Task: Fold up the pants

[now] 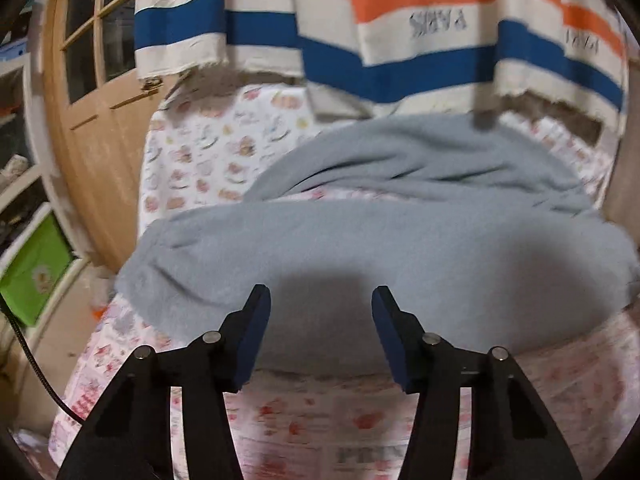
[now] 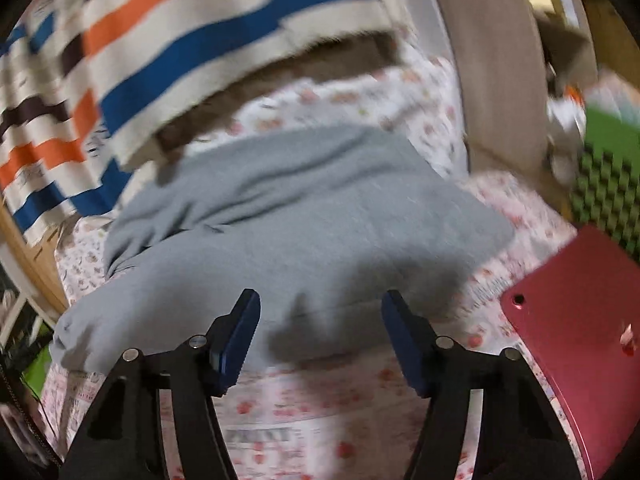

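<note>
Grey fleece pants (image 1: 360,240) lie spread across a table covered with a floral cloth (image 1: 320,420); one leg runs left, the other folds away behind it. My left gripper (image 1: 321,304) hovers open over the near edge of the pants, nothing between its blue pads. In the right wrist view the same grey pants (image 2: 288,216) fill the middle, and my right gripper (image 2: 320,308) stands open just above their near hem, with its shadow on the fabric. Neither gripper's pads press on the cloth.
A striped orange, blue and cream cloth (image 1: 360,20) hangs behind the table. A wooden door (image 1: 92,100) and a green box (image 1: 32,272) are at the left. A pink flat object (image 2: 576,320) and a green bumpy mat (image 2: 612,184) lie to the right of the pants.
</note>
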Motion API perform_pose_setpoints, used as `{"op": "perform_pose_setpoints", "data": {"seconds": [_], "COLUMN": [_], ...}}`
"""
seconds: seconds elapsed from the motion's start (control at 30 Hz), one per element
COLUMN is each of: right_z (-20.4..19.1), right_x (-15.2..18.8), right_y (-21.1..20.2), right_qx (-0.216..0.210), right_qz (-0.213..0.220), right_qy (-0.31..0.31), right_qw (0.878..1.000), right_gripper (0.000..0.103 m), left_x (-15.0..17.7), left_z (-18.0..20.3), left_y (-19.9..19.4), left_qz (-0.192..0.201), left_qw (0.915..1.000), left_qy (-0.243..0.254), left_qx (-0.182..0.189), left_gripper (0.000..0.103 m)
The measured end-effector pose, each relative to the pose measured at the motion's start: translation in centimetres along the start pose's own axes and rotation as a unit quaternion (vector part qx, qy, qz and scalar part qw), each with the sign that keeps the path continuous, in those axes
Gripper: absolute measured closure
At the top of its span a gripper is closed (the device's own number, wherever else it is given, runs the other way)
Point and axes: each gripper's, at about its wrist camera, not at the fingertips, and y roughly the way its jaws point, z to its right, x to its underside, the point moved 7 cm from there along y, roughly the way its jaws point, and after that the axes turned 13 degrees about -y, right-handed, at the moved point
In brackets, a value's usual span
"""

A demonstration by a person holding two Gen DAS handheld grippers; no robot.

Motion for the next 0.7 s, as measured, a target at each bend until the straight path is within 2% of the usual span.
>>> {"op": "perform_pose_setpoints", "data": {"seconds": [0.27, 0.47, 0.6, 0.63, 0.7], "right_z": [4.1, 5.6, 5.8, 5.9, 6.1], "right_x": [1.8, 1.5, 0.4, 0.1, -0.4], "right_y": [2.4, 3.4, 4.9, 5.3, 5.9], "right_qx": [0.008, 0.009, 0.003, 0.005, 0.017], "right_qz": [-0.053, -0.038, -0.035, -0.033, -0.031], "right_qy": [0.052, 0.08, 0.084, 0.085, 0.083], "right_qw": [0.997, 0.996, 0.996, 0.996, 0.996], "right_gripper": [0.037, 0.033, 0.033, 0.033, 0.033], "left_x": [2.2, 1.9, 2.2, 2.2, 2.3], "left_z": [-1.1, -2.6, -3.1, -3.1, -3.3], "left_y": [0.3, 1.1, 1.3, 1.3, 1.3], "left_qz": [-0.028, -0.049, -0.065, -0.065, -0.066], "left_qw": [0.9995, 0.9978, 0.9963, 0.9963, 0.996], "left_qy": [-0.006, -0.042, -0.057, -0.056, -0.06], "left_qx": [-0.011, -0.009, -0.002, -0.001, 0.001], "left_gripper": [0.051, 0.05, 0.038, 0.03, 0.019]}}
